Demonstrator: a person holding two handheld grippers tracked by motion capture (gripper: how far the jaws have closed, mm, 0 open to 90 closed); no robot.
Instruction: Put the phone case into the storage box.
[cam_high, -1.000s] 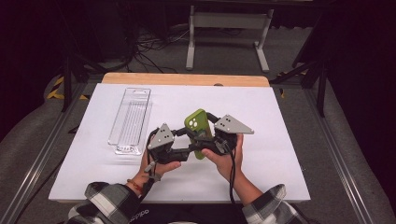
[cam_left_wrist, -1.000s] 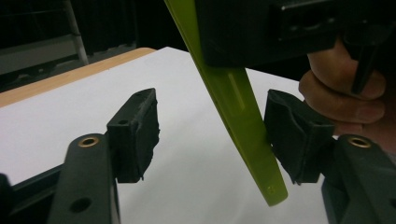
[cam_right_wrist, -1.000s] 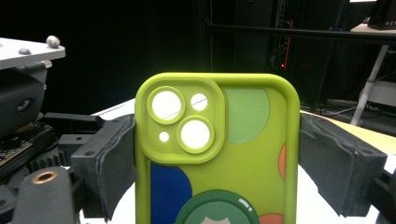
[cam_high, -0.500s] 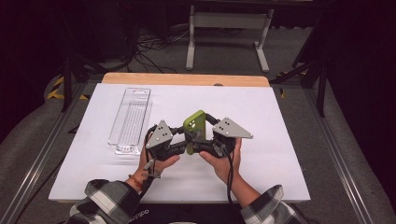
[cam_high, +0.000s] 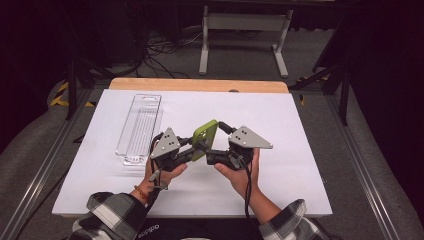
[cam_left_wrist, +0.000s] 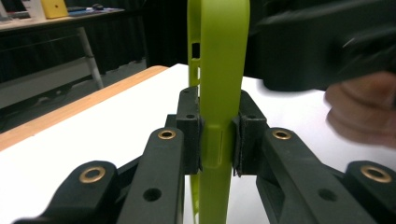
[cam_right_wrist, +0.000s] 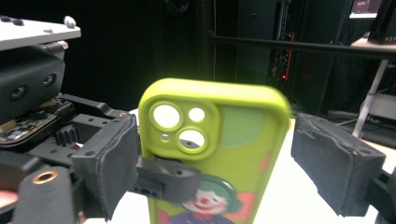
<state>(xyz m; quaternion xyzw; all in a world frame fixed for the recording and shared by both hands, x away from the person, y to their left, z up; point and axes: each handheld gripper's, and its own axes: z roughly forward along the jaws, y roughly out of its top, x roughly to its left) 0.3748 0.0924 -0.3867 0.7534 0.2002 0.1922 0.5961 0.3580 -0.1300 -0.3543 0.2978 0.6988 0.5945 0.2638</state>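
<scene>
Green phone case (cam_high: 206, 138) held above the white table (cam_high: 300, 170), between both grippers, long axis tilted up and away. Right gripper view shows its clown print and camera cutouts; left gripper view shows it edge-on — smooth plastic. Left gripper (cam_left_wrist: 218, 140) has just closed, pads clamping the case's faces. Right gripper (cam_right_wrist: 233, 154) stands open, pads either side, clear of it.

Upright between the left gripper (cam_high: 192, 150) and the right gripper (cam_high: 216, 156), above the bench (cam_high: 300, 125) near its front middle: a phone case (cam_high: 206, 136). Left of these, flat on the bench: a tray (cam_high: 140, 127).
</scene>
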